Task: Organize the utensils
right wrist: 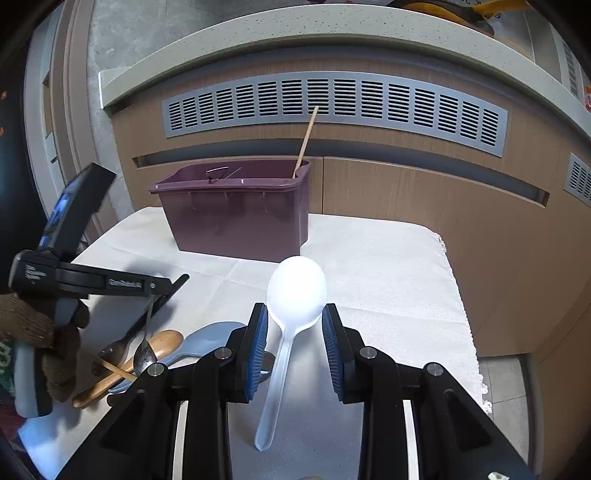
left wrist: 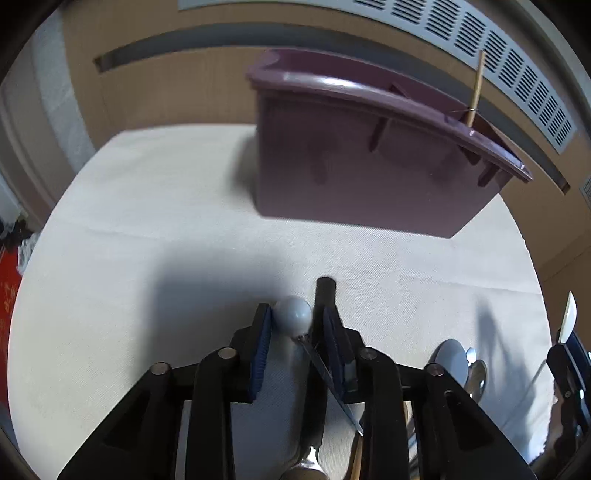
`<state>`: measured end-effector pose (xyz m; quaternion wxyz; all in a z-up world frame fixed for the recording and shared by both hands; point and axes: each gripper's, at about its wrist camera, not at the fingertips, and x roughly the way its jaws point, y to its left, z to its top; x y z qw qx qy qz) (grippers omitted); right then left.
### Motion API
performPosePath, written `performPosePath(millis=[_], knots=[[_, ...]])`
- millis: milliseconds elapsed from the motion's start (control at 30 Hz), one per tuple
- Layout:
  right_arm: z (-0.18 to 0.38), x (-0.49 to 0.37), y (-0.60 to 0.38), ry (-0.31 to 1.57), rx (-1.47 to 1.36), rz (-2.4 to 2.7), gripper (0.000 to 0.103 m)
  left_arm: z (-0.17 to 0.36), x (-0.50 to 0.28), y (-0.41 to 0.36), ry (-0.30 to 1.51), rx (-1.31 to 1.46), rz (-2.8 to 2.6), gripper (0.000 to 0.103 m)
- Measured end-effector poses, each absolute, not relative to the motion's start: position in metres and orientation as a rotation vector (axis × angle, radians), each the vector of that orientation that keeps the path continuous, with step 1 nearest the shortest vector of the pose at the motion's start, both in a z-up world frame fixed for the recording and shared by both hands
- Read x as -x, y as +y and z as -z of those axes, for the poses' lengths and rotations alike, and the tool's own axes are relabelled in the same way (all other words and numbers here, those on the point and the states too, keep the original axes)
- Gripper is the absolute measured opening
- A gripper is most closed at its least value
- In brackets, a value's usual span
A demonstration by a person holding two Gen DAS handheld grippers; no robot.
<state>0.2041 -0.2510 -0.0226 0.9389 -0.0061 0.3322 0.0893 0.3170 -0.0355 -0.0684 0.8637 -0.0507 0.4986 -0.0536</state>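
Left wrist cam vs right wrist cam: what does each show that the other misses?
Left wrist only: a close look between the left gripper's fingers, with a round gray thing sitting there.

Right wrist only: the gloved hand holding the left gripper, a metal spoon hanging from that gripper, and the stone countertop above the vent.

Both: the purple bin with a chopstick standing in it, the white cloth, the vent grille, and the white spoon in the right gripper.
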Motion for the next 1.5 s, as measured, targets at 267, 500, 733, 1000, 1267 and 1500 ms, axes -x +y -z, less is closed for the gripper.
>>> performPosePath(millis=[267, 500, 733, 1000, 1267, 1500], knots=[[0.022, -0.204, -0.251, 0.688, -0.014, -0.202, 0.028, 0.043, -0.275, -0.033, 0.899, 0.125, 0.200, 0.023], [0.010, -0.193, -0.249, 0.664, -0.068, -0.229, 0.014, -0.026, -0.209, -0.013, 0.656, 0.123, 0.260, 0.023], [0.003, -0.189, -0.249, 0.709, -0.103, -0.257, 0.014, -0.052, -0.191, 0.005, 0.559, 0.108, 0.228, 0.023], [0.030, -0.210, -0.277, 0.888, -0.217, -0.137, 0.019, -0.055, -0.176, 0.010, 0.547, 0.071, 0.223, 0.023], [0.064, -0.224, -0.315, 0.990, -0.443, -0.020, 0.025, -0.045, -0.184, 0.016, 0.568, 0.095, 0.223, 0.023], [0.070, -0.253, -0.294, 0.985, -0.376, -0.012, 0.035, -0.036, -0.196, 0.014, 0.602, 0.118, 0.237, 0.023]])
